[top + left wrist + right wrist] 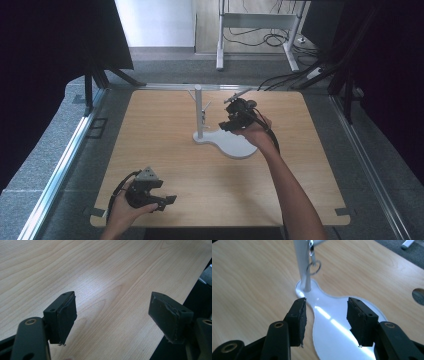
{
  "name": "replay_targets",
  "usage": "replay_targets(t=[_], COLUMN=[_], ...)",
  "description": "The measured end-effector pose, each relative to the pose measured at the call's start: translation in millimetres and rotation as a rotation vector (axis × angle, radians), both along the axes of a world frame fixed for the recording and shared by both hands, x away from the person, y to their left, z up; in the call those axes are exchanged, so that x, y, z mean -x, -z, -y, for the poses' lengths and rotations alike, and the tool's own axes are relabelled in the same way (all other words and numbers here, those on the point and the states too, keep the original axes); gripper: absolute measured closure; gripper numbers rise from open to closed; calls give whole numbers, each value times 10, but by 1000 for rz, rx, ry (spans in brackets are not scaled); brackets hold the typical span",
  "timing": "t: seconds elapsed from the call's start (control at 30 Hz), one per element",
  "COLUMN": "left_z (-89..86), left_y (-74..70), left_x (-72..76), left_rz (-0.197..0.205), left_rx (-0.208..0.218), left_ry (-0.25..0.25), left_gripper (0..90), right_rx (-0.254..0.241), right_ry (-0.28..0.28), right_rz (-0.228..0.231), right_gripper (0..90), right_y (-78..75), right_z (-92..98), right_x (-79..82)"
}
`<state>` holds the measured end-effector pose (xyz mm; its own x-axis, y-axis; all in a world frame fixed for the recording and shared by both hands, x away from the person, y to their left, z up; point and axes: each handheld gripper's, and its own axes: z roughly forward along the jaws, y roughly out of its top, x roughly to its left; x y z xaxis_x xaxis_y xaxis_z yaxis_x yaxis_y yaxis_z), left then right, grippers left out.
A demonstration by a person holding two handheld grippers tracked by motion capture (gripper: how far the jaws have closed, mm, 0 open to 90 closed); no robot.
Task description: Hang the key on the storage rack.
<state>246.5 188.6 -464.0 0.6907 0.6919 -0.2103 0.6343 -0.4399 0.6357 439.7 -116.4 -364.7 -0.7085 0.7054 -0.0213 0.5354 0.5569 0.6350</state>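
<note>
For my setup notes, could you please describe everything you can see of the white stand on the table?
The white stand has a flat, glossy base shaped like a teardrop, lying on the wooden table, and a slim upright post rising from its narrow end. Short pegs branch off the post near the top. A small metal ring hangs from one. The right gripper hovers open above the base, not touching it.

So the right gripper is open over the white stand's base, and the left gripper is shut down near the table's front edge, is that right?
Not quite: the left gripper is open, not shut. The left gripper view shows its jaws wide apart over the bare table with nothing between them. The rest holds: the right gripper is open over the white stand's base.
</note>
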Motion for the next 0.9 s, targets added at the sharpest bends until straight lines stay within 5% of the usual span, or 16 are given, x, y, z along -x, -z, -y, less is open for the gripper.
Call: replay_targets(t=[0.43, 0.9], left_z=[-43, -37], left_y=[8, 25], left_x=[-11, -21], left_rz=[-1, -2], left_rx=[-8, -29], left_ry=[-28, -33], left_gripper=[230, 229], right_rx=[-61, -81], right_ry=[-47, -13], right_rz=[12, 11], right_gripper=[491, 483], right_y=[426, 859], right_z=[452, 747], right_x=[751, 1115])
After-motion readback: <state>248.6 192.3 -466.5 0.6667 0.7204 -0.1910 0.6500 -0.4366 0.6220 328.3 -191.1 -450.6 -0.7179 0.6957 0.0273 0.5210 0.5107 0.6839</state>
